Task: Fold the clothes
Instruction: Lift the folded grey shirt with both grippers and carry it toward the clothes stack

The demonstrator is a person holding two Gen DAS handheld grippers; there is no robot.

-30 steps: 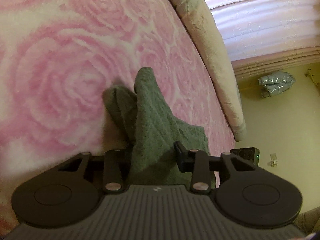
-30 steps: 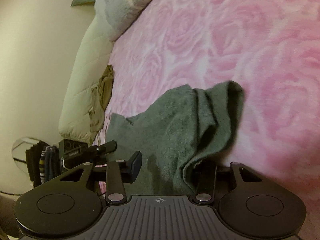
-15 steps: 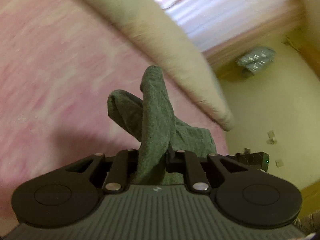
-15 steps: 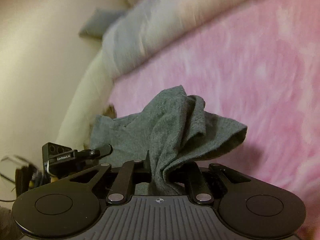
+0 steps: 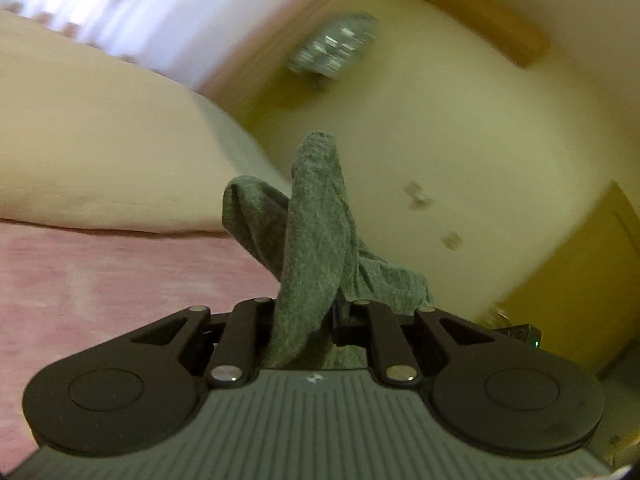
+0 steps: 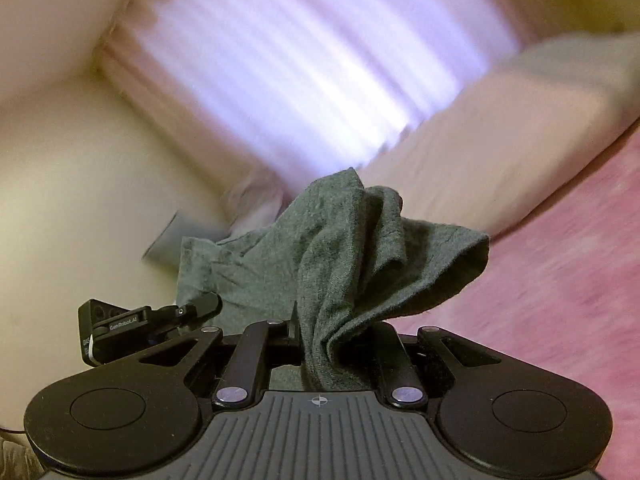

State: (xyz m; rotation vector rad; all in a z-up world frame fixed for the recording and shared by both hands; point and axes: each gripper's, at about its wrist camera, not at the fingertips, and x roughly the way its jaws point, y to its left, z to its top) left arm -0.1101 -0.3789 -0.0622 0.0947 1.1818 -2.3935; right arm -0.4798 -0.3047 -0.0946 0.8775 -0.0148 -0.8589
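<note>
A grey-green knit garment (image 5: 316,240) is lifted off the pink rose blanket (image 5: 100,280). My left gripper (image 5: 308,312) is shut on one bunched edge, which stands up in folds between the fingers. My right gripper (image 6: 332,332) is shut on another edge of the same garment (image 6: 360,248), whose cloth drapes left toward the left gripper (image 6: 152,320), seen from the side there. Both grippers point nearly level, well above the bed. The fingertips of both are hidden by cloth.
A cream pillow or duvet roll (image 5: 100,152) lies along the bed's far edge, with a lit curtain (image 6: 312,64) behind it. A cream wall (image 5: 460,140) with a silver bag (image 5: 332,46) and a wooden door (image 5: 580,280) are to the right. The background is motion-blurred.
Both grippers closed on the garment as it lay on the blanket, then rose steeply with it. The views swung from the bed up to the pillow, curtain and wall.
</note>
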